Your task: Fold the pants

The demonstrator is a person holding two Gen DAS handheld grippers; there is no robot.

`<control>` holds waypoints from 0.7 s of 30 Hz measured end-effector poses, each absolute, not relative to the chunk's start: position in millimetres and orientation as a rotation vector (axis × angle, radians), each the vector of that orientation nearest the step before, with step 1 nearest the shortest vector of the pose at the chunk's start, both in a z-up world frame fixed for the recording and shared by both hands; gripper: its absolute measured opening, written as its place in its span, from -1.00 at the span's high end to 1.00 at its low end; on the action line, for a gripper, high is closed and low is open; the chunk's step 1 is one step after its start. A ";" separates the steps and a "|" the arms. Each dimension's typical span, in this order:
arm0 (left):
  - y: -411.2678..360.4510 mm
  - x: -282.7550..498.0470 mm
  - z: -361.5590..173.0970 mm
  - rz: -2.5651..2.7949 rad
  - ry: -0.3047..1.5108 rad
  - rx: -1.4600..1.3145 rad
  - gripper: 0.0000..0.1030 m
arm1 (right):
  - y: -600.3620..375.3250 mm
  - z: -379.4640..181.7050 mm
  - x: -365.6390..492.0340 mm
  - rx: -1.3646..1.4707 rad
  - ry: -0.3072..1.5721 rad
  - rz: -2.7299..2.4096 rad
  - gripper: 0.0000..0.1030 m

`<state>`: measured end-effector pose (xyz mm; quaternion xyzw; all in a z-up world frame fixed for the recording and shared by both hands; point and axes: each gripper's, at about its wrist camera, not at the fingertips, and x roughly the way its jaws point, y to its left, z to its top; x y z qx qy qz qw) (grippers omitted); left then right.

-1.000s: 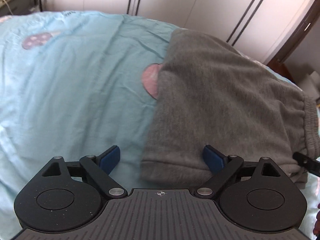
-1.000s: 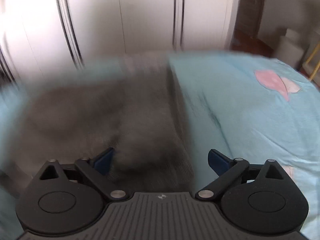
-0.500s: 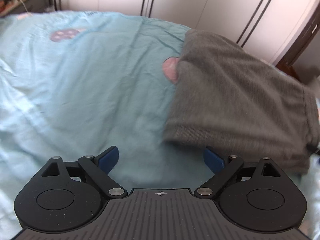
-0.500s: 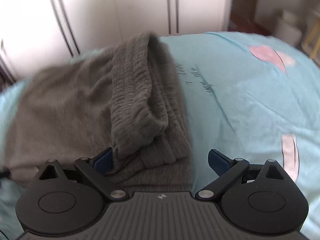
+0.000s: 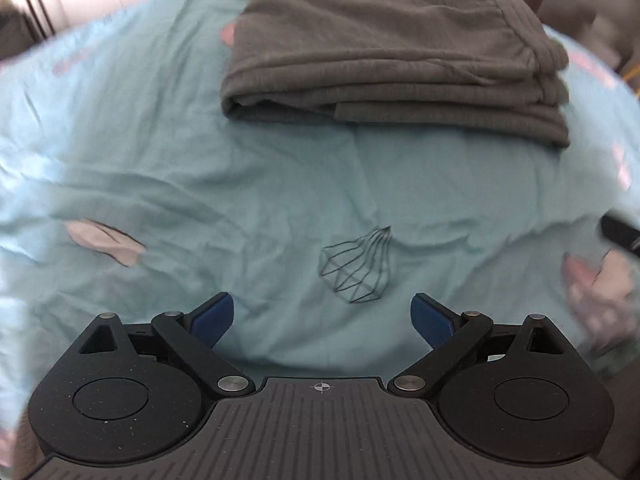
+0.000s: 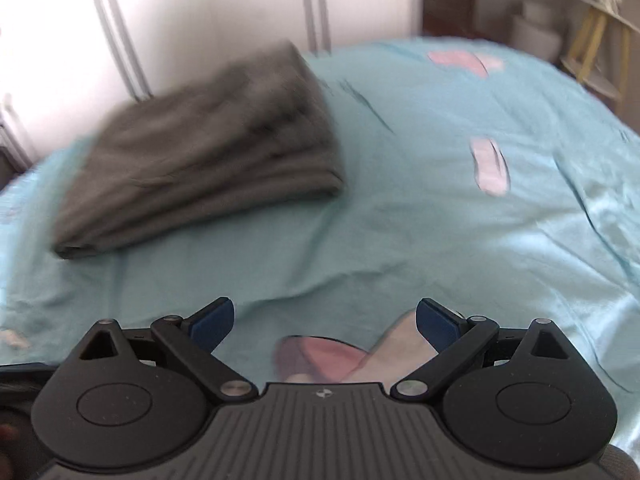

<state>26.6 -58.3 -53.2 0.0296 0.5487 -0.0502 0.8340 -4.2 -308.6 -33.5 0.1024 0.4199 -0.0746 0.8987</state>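
Note:
The grey pants (image 5: 384, 52) lie folded into a thick stack on the light blue bedsheet (image 5: 200, 184), at the far side of the bed. In the right wrist view the pants (image 6: 208, 148) sit at the upper left, blurred by motion. My left gripper (image 5: 322, 316) is open and empty, well back from the pants over bare sheet. My right gripper (image 6: 324, 318) is open and empty, also well back from the pants. Part of the right gripper shows as a dark tip at the right edge of the left wrist view (image 5: 620, 232).
White wardrobe doors (image 6: 200, 12) stand behind the bed. A wooden stool or shelf (image 6: 592, 36) stands at the far right beyond the bed edge. The sheet carries pink prints (image 5: 104, 240) and a line-drawn figure (image 5: 356, 272).
Both grippers have pulled back from the pants, which now lie farther away as a folded stack. Both views still show motion blur.

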 end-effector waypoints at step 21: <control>-64.2 18.2 23.4 -0.064 1.078 0.135 -0.92 | -256.9 -1.0 0.1 0.008 1.037 -0.056 -0.90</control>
